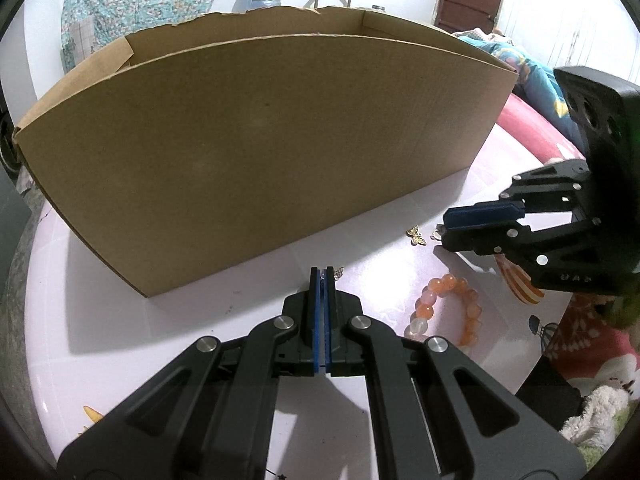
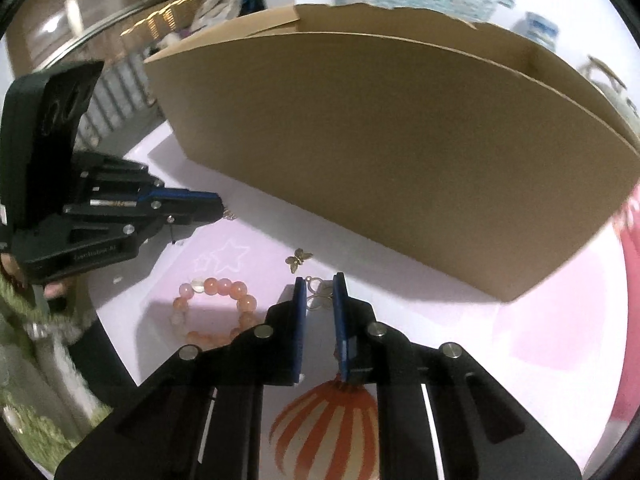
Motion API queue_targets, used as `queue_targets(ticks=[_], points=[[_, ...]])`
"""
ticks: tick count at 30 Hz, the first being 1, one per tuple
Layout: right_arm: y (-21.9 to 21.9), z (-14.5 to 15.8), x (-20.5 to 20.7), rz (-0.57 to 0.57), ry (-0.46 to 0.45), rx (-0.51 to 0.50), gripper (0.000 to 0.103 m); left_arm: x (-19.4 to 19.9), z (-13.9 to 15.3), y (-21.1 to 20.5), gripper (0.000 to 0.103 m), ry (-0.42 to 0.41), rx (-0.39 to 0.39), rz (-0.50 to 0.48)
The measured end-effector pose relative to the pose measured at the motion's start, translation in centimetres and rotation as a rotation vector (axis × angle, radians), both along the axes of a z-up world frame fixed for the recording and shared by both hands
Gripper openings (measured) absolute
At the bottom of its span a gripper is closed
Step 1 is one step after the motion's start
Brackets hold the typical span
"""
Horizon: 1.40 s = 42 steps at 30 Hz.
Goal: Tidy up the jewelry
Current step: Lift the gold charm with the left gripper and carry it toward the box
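— Where's the jewelry?

— On my counter [image 2: 460,320], in front of the cardboard box [image 2: 380,152]. The orange bead bracelet [image 2: 224,300] lies nearest me, the butterfly charm [image 2: 298,260] just beyond it.

— And the tongs?

— My left tongs [image 1: 324,276] are pressed fully together; a bit of chain peeks past the tips, but I can't tell whether it's held. My right tongs [image 2: 319,286] stand narrowly apart around a small silver earring [image 2: 318,300], pads not pressing it.

Only faint embossed lettering along the side of the left claw [image 2: 222,204], too blurred to read. No other legible text anywhere.
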State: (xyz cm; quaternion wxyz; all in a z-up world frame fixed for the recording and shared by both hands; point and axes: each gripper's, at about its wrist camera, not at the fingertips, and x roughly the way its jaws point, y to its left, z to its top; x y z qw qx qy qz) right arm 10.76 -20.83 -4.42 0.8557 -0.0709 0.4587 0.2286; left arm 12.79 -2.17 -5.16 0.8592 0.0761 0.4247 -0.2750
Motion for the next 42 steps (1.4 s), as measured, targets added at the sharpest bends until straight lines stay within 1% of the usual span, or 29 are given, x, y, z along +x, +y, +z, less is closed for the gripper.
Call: queue_targets(ticks=[2, 6, 14, 20, 27, 36, 42], points=[[-1.1, 0.0, -0.8, -0.038, 0.0, 0.022, 0.013, -0.1, 0.0, 0.0, 0.001, 0.0, 0.0, 0.0], [-1.9, 0.1, -1.5, -0.097, 0.01, 0.07, 0.013, 0.0, 0.0, 0.0, 0.001, -0.001, 0.0, 0.0], [-3.5, 1.3, -3.1, -0.156, -0.01, 0.105, 0.013, -0.1, 0.6, 0.0, 0.001, -0.011, -0.012, -0.016], [-4.2, 2.3, -4.1, -0.194, -0.037, 0.121, 0.013, -1.0, 1.5, 0.5, 0.001, -0.022, -0.028, -0.033], [-4.2, 3.5, -5.4, -0.22, -0.082, 0.135, 0.013, -2.0, 3.3, 1.1, 0.001, -0.043, -0.054, -0.034], [-4.1, 5.4, -6.5, -0.232, -0.143, 0.142, 0.013, -3.8, 7.2, 1.4, 0.001, -0.113, -0.091, -0.043], [-3.6, 7.1, -7.4, -0.228, -0.196, 0.148, 0.013, -4.6, 9.0, 1.1, 0.001, -0.137, -0.111, -0.06]])
